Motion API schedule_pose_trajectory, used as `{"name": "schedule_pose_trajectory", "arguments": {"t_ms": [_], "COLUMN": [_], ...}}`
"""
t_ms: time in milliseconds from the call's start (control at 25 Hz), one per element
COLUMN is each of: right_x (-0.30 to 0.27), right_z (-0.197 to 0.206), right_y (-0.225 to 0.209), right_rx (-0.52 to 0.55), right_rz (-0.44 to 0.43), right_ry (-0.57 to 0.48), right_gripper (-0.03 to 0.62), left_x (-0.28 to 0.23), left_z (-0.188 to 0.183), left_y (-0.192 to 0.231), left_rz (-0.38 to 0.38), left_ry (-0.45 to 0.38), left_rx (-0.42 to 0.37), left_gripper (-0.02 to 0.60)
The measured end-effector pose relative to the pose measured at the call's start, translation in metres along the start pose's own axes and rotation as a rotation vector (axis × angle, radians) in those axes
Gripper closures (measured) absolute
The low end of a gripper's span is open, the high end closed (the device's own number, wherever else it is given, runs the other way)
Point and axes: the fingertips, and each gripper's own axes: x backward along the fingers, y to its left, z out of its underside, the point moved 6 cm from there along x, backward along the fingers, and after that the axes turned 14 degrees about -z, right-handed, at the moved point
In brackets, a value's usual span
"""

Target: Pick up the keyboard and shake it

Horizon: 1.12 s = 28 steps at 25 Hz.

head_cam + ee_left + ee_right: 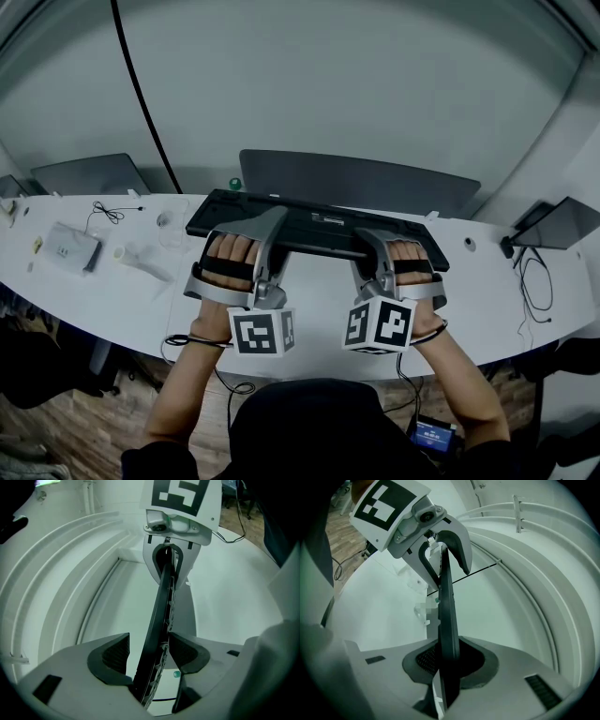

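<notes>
Two grippers at keyboard's [314, 228] near edge: right gripper [449, 660] clamped on it, left gripper [150, 652] jaws apart w/ keyboard loose between. Close left firmly b4 shaking, or it'll likely pivot.

We held both forearms out in front, side by side, left hand [228, 263] and right hand [413, 269] strapped in. Left gripper [149, 654]: jaws stood apart around the keyboard [319, 225] edge, one pad clear of it. Right gripper [447, 657]: jaws clamped on the keyboard.
</notes>
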Motion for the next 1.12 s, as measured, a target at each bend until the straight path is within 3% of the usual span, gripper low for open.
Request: {"name": "schedule_pose_trajectory", "arguments": {"t_ms": [280, 440, 560, 720, 1120], "right_x": [0.001, 0.0, -0.002, -0.001, 0.014], "right_z": [0.007, 0.012, 0.019, 0.022, 0.018], "right_y": [-0.007, -0.013, -0.018, -0.024, -0.036], "right_rx": [-0.057, -0.102, -0.15, -0.225, -0.41], "right_rz": [0.0, -0.003, -0.014, -0.03, -0.078], "right_ry": [-0.012, -0.017, -0.021, -0.052, -0.196], "right_gripper": [0.507, 0.507, 0.507, 0.507, 0.507], "left_x": [0.007, 0.015, 0.022, 0.029, 0.026], "left_z": [-0.005, -0.01, -0.014, -0.007, 0.017], "left_y": [0.017, 0.032, 0.046, 0.058, 0.035], "left_rz": [-0.052, -0.088, -0.104, -0.085, 0.112], "left_ry": [-0.05, -0.084, -0.107, -0.108, -0.06], "left_rx": [0.041, 0.141, 0.278, 0.533, 1.062], "left_gripper": [0.307, 0.305, 0.305, 0.305, 0.305]}}
